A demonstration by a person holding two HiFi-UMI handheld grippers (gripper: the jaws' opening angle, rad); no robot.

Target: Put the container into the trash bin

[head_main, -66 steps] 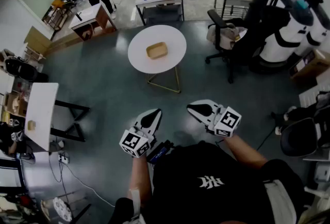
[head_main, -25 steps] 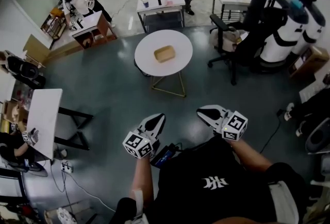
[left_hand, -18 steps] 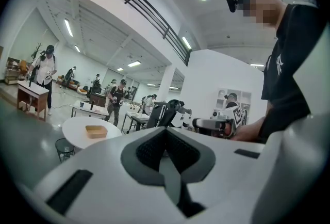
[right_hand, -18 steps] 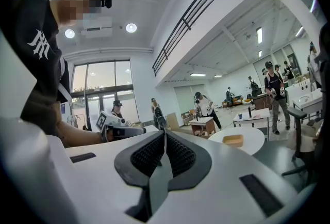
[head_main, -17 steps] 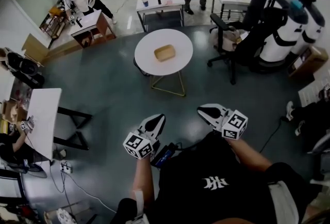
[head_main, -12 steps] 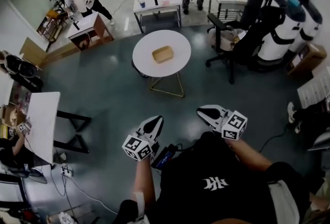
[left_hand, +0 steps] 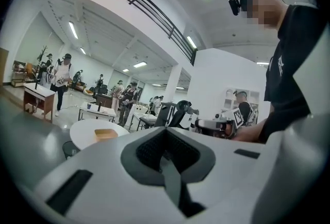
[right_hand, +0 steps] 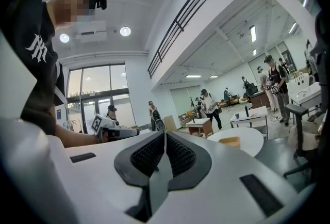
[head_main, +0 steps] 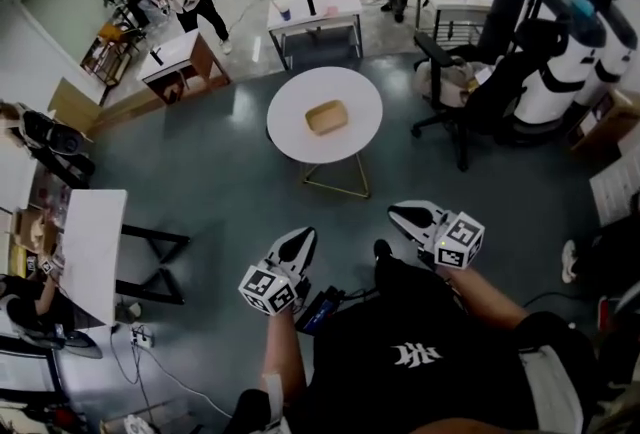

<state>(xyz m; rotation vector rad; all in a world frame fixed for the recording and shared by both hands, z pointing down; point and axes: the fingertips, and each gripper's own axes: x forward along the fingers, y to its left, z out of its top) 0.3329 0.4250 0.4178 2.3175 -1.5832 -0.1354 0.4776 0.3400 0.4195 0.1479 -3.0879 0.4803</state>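
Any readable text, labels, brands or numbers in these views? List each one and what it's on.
No words or numbers can be read.
On the black shirt: a white stylised emblem, not legible as letters.
On the left marker cube and the right marker cube: black-and-white square codes, no text.
On the white desk: items too small to read.

Head view: steeply down over my left gripper (head_main: 301, 236) and right gripper (head_main: 397, 213).
Gripper views: level, sharing the distant round surface (left_hand: 82, 133).

Container (head_main: 327, 116) on round table (head_main: 290, 107)
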